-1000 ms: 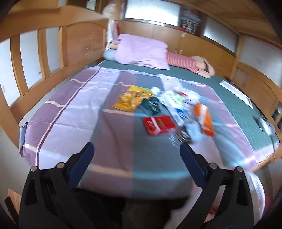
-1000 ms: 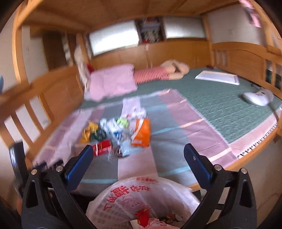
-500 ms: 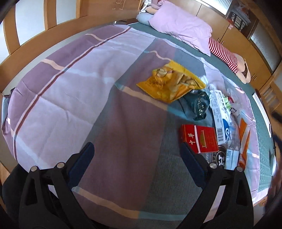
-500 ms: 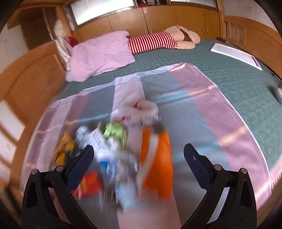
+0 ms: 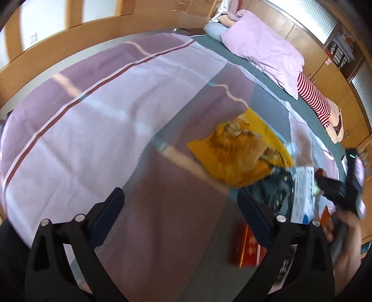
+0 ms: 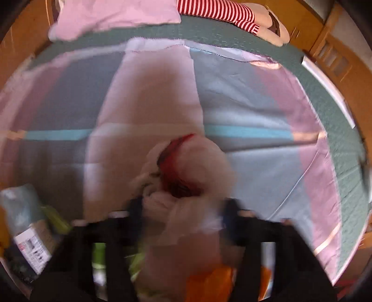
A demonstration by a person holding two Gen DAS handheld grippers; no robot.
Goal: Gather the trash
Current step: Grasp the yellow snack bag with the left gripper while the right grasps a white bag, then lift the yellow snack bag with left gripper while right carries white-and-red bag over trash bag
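Note:
Trash lies in a pile on the striped bedspread. In the left wrist view I see a yellow snack bag, a dark wrapper and a red carton. My left gripper is open and empty above bare bedspread, left of the pile. In the blurred right wrist view my right gripper has its fingers on either side of a crumpled white plastic bag with red print. The right gripper also shows in the left wrist view, over the pile.
A pink pillow and a striped plush toy lie at the head of the bed. Wooden rails border the bed. A boxed item, green wrappers and an orange packet lie near the right gripper.
Both grippers have moved down and closer to the bed. The right gripper's jaws have narrowed and now flank the white plastic bag. The left gripper stays open.

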